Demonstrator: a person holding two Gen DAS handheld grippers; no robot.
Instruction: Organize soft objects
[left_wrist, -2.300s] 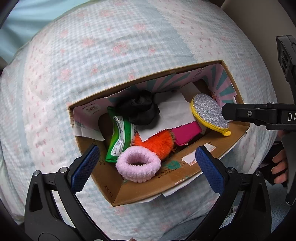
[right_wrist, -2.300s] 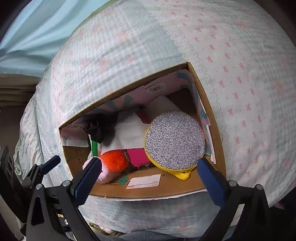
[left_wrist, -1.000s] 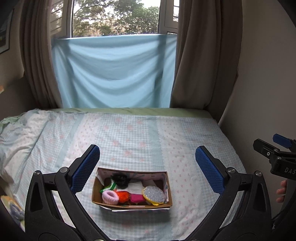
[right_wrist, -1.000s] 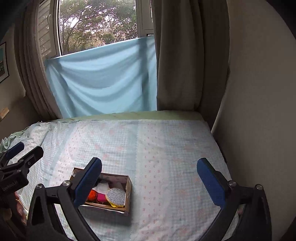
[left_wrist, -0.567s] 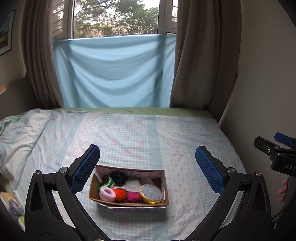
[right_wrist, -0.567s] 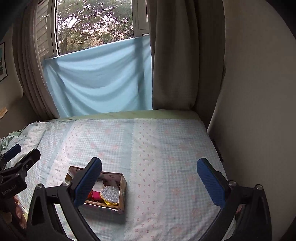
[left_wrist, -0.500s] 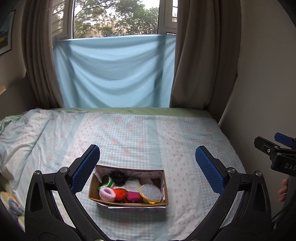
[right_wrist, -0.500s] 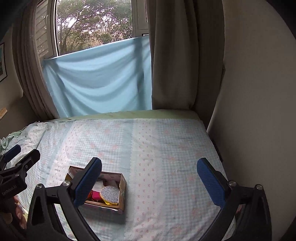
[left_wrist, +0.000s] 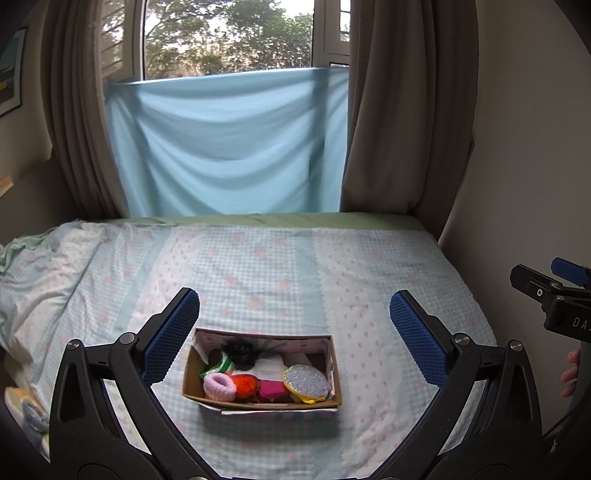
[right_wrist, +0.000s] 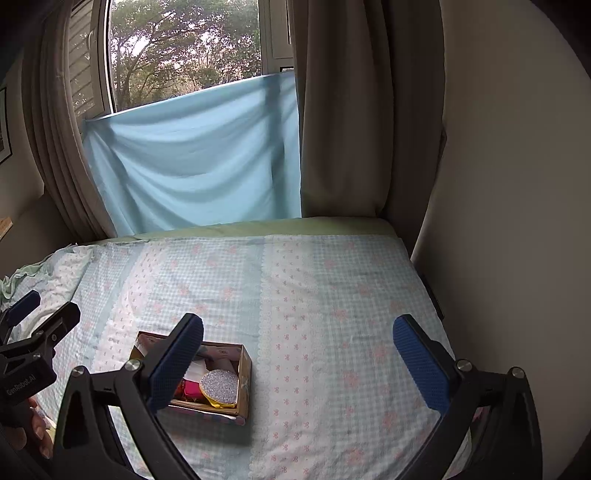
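Note:
A cardboard box (left_wrist: 334, 373) sits on the bed near its front edge. It holds a pink scrunchie (left_wrist: 219, 386), an orange pompom (left_wrist: 246, 384), a magenta pouch (left_wrist: 270, 389), a round silver-and-yellow sponge (left_wrist: 306, 381), a black scrunchie (left_wrist: 240, 352), a green packet (left_wrist: 216, 367) and a white cloth (left_wrist: 269, 366). The box also shows in the right wrist view (right_wrist: 244, 380). My left gripper (left_wrist: 295, 336) is open and empty, held back above the box. My right gripper (right_wrist: 297, 365) is open and empty, to the right of the box.
The bed has a pale blue checked sheet (left_wrist: 295, 273) with a rumpled fold at the left (left_wrist: 40, 273). A blue cloth (left_wrist: 229, 147) hangs over the window between brown curtains. A wall (left_wrist: 524, 147) runs along the bed's right side.
Both grippers pulled far back and up from right over the box since 2.3 s ago. In the last half second almost nothing has moved.

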